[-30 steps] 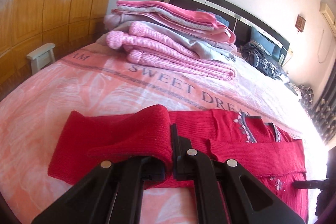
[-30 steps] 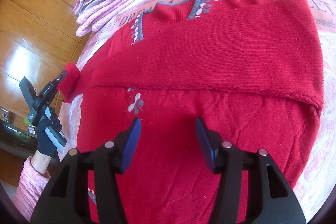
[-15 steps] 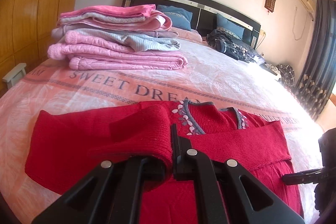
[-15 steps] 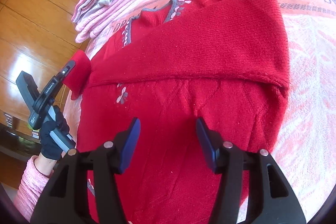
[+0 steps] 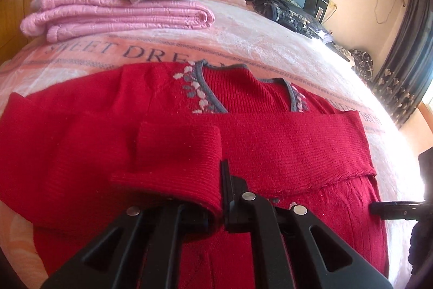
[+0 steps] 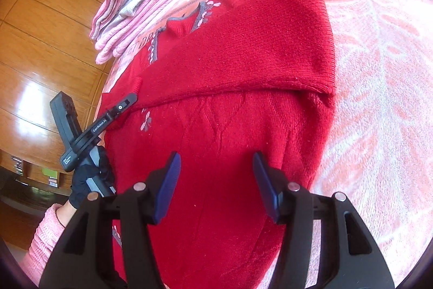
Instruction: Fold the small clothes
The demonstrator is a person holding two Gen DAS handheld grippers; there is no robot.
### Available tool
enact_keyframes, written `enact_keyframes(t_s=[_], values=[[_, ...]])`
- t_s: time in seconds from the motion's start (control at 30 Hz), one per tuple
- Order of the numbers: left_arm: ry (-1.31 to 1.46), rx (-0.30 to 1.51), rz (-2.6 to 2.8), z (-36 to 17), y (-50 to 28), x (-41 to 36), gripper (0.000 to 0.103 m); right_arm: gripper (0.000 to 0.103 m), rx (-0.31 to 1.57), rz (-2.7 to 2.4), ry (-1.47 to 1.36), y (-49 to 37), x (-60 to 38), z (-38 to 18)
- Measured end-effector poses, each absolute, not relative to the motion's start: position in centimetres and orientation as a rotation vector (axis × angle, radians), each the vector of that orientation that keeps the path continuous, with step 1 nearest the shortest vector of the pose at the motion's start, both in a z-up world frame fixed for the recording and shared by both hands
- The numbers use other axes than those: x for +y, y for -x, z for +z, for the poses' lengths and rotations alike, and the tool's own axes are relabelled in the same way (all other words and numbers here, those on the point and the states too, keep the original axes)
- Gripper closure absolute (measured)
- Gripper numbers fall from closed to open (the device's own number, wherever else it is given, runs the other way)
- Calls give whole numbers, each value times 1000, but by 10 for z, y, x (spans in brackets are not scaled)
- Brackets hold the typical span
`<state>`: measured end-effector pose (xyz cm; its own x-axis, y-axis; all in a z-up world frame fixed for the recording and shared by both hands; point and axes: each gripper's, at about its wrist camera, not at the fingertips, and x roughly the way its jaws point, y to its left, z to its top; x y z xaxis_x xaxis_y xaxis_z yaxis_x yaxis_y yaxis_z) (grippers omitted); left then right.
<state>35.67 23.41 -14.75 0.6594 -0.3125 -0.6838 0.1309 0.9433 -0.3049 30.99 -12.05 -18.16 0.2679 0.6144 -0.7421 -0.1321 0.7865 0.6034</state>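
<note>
The left gripper clenches a red cuff of the red sweater, whose folded sleeve runs left-right beyond it. The right gripper, jaws released and empty, hovers over the near hem.

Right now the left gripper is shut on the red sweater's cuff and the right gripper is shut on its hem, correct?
Not quite. The right gripper is open, hovering over the red sweater, as the right wrist view shows. The left gripper is indeed shut on the cuff.

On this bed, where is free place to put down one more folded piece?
Bare bedspread lies beside the red sweater, on the side away from the folded pink stack. Another open stretch runs between that stack and the dark bundle near the headboard. The strip between sweater collar and stack is narrow.
</note>
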Motion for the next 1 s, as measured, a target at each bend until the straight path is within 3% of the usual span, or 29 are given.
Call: enact_keyframes(t_s=[0.13,0.27,0.4,0.47,0.5,0.57,0.77,1.0], values=[[307,805,-282,-142,-355,238,81,47,1206,526,-473,-311,-120,-183],[339,784,-276,-135,-357,231,81,45,1204,522,-457,-311,-116,-183],[35,787,-460,-130,-345,180,81,44,1205,526,-459,-312,-115,-184],[-88,827,-574,-136,-333,155,74,44,1207,530,-470,-313,-117,-185],[-94,832,-619,-138,-328,150,65,44,1208,530,-477,-313,-118,-186],[-47,851,-671,-141,-324,150,60,44,1210,527,-482,-314,-118,-186],[191,832,-665,-127,-331,203,59,42,1206,506,-463,-317,-111,-181],[341,752,-261,-124,-345,307,57,42,1186,539,-450,-327,-87,-166]])
